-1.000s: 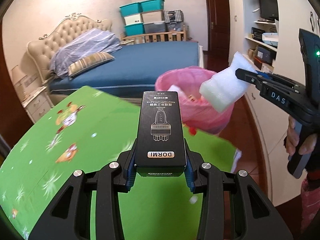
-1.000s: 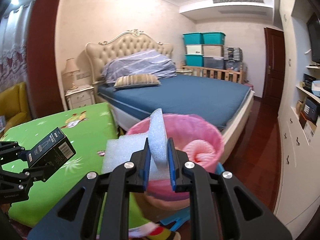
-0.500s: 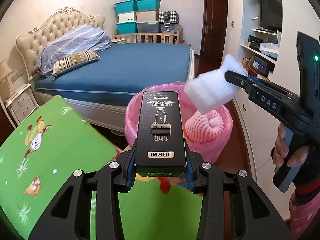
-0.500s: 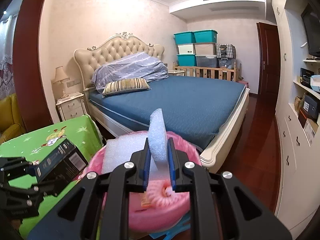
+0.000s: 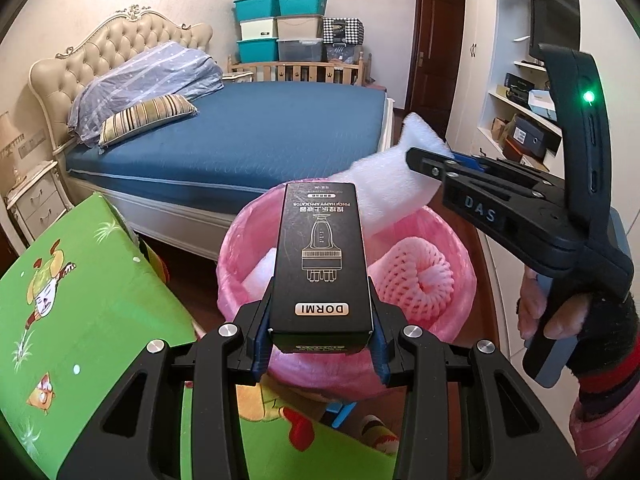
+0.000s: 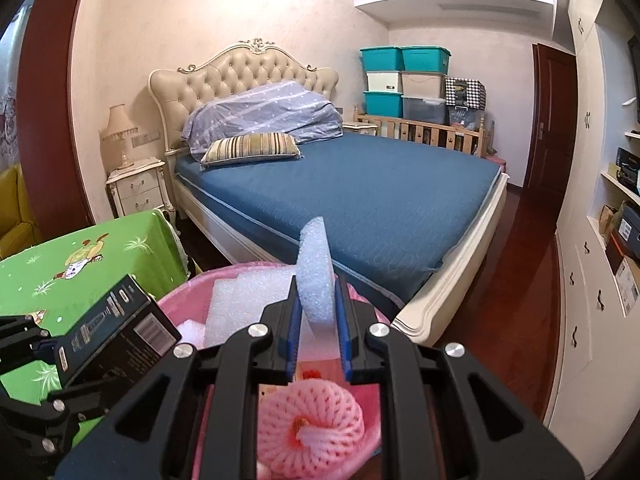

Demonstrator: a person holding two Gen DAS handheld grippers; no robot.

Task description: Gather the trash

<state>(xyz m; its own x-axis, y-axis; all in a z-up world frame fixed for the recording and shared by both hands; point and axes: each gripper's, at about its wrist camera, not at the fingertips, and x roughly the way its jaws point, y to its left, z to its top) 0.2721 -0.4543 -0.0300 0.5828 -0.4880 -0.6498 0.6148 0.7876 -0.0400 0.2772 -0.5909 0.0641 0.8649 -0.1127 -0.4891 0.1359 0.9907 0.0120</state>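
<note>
Above the pink-lined bin (image 5: 460,248), my left gripper (image 5: 320,320) pinches a black box (image 5: 320,256); my right gripper (image 6: 318,320), far right, clamps white foam (image 6: 316,276). I should centre each, then release low.

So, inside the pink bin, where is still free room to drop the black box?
The pink bin is crowded on the right by the pink foam net and at the back left by a white foam piece. The freest patch seems to be the near middle, between them, under the black box in the left tongs. The right tongs hold a foam sheet above.
</note>
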